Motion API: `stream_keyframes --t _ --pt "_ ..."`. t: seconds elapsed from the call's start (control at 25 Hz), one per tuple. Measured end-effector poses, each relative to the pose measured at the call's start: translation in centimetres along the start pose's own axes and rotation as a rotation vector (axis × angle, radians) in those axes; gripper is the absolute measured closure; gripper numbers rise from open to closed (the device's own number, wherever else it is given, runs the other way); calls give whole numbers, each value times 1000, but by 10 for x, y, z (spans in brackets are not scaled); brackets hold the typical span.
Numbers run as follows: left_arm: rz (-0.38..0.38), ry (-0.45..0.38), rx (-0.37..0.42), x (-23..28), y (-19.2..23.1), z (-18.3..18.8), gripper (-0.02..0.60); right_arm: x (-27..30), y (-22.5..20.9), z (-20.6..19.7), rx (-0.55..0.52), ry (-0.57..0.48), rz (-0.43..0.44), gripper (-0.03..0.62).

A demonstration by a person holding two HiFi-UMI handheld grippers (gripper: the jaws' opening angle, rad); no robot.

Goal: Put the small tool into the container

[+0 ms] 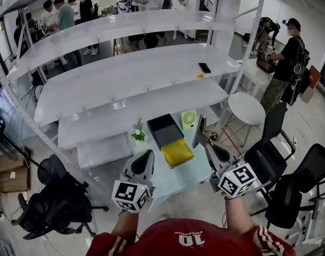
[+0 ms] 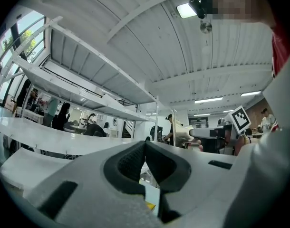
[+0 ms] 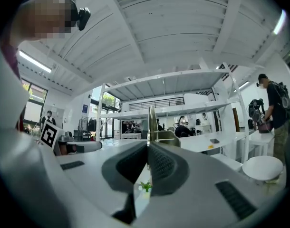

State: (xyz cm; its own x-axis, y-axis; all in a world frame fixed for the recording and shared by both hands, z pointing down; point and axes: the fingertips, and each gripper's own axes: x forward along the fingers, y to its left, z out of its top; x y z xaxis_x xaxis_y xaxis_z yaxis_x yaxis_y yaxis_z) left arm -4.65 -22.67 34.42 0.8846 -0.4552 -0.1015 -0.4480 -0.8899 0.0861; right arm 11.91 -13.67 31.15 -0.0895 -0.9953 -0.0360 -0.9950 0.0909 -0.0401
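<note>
Left gripper (image 1: 147, 154) jaws meet empty; right gripper (image 1: 208, 145) jaws pinch the small tool (image 3: 151, 121).

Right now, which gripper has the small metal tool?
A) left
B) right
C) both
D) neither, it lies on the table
B: in the right gripper view, the right gripper has its jaws shut on the small metal tool, which sticks out past the tips. The left gripper has its jaws together with nothing between them.

One open black box (image 1: 165, 129) sits on the worktop (image 1: 176, 181). Around it: one flat yellow tray (image 1: 177, 152), one small green potted plant (image 1: 138, 134), one pale green square gadget (image 1: 188, 119), one thin metal tool (image 1: 199, 129), one round white stool (image 1: 246, 108).
</note>
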Motion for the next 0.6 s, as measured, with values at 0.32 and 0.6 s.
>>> stream_keyframes --t 0.32,0.6 --pt "27 6 15 25 17 -4 588 19 -25 -13 26 10 5 585" --pt "122 34 19 57 35 -23 588 62 -61 -26 46 23 103 585"
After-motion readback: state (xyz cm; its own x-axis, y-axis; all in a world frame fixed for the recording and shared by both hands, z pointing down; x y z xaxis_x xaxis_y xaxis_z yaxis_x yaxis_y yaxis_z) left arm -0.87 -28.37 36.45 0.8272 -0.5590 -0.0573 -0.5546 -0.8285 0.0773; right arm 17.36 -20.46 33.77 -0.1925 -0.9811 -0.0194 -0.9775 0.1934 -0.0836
